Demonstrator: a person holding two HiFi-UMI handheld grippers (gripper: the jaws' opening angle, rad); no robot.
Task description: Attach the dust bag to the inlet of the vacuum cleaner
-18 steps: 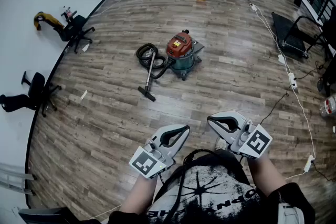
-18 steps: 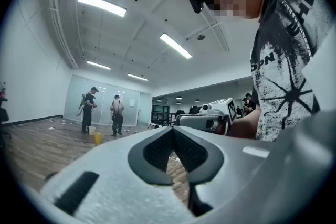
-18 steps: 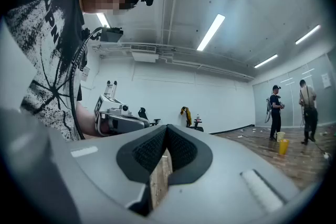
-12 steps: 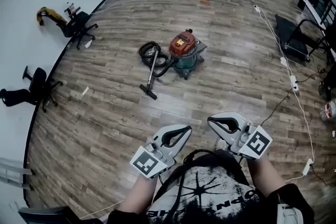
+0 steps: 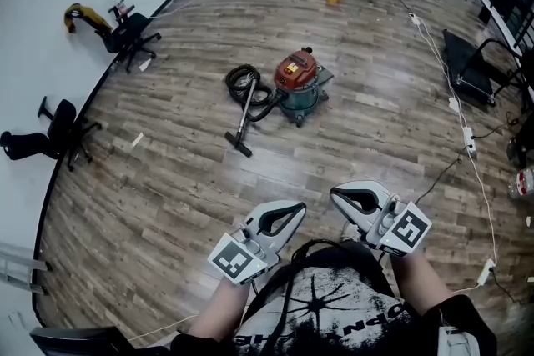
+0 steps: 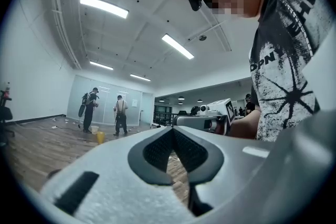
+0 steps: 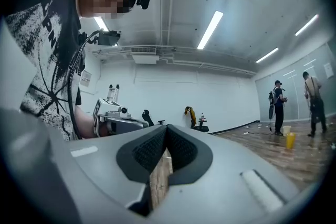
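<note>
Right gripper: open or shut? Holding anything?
Shut, empty. The right gripper has its jaws meeting at the tips, with only floor visible through the gap below them.

I am seeing the vacuum cleaner standing upright on the wood floor, well ahead of me near the middle of the room. It is showing a red motor head sitting on a dark teal drum. Its black hose is lying coiled just beside the drum, at its left in the head view. A long wand is running from the coil toward me, ending in a black floor nozzle resting on the boards.
</note>
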